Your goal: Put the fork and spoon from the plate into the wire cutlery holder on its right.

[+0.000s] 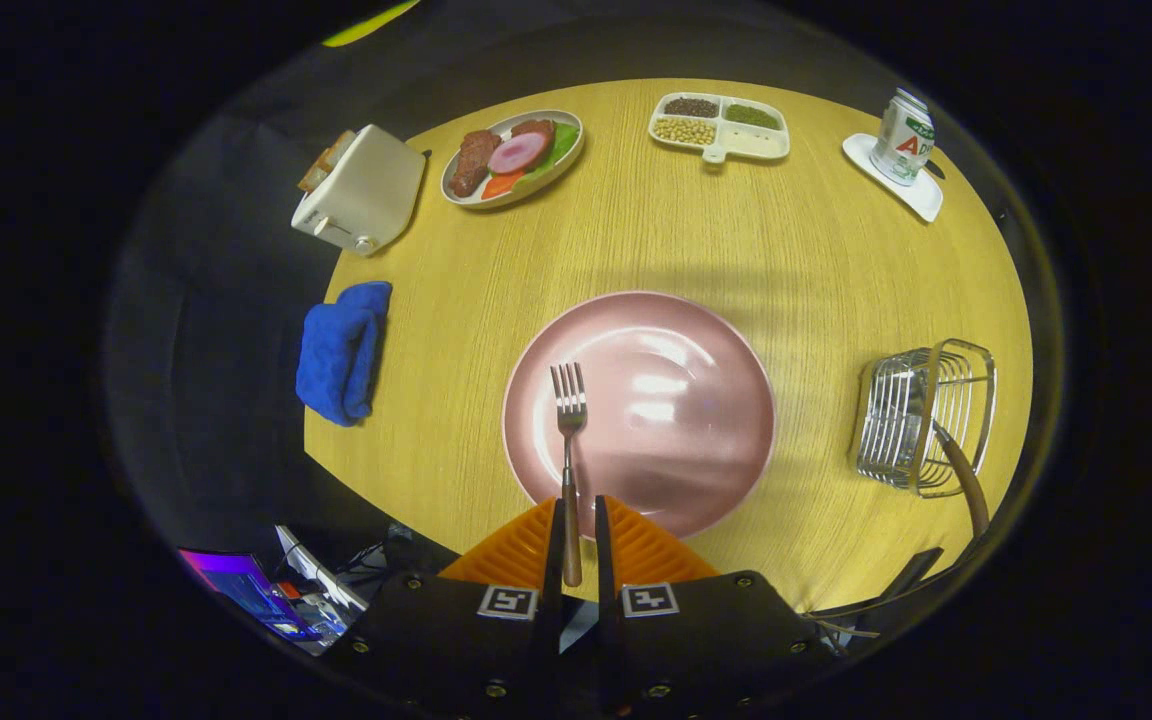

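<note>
The tongs pinch the fork by its handle, tines pointing straight ahead over the pink plate; the wire cutlery holder, a brown-handled utensil inside, stands right of the plate.

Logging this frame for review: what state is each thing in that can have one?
tool: closed on the fork handle
fork: gripped, tines over the pink plate
wire cutlery holder: upright, one brown handle already in it
toaster: bread in the slots
can: upright on its white tray
blue cloth: folded
</note>
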The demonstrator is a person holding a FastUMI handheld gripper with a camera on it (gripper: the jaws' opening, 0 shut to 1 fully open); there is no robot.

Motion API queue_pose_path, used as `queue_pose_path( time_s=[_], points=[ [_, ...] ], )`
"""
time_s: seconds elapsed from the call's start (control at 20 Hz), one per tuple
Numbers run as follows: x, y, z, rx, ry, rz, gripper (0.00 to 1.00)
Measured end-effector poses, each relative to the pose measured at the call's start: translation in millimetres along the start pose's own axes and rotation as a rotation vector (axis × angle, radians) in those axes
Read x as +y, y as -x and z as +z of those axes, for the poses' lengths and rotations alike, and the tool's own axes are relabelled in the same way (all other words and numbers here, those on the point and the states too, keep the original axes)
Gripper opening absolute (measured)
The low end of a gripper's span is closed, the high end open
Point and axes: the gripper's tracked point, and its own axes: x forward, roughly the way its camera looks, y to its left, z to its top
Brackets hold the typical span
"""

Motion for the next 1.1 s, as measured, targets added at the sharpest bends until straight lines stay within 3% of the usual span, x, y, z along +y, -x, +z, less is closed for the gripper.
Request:
queue_pose_path(
  time_s=[0.1,0.2,1.1],
  points=[
    [3.7,-14.1,-5.1,0.031,0.003,0.005,0.18],
    [3.8,-25.8,-10.4,0.064,0.013,-0.007,0.31],
    [6.2,-77.3,-28.8,0.143,0.079,-0.079,0.31]
  ],
)
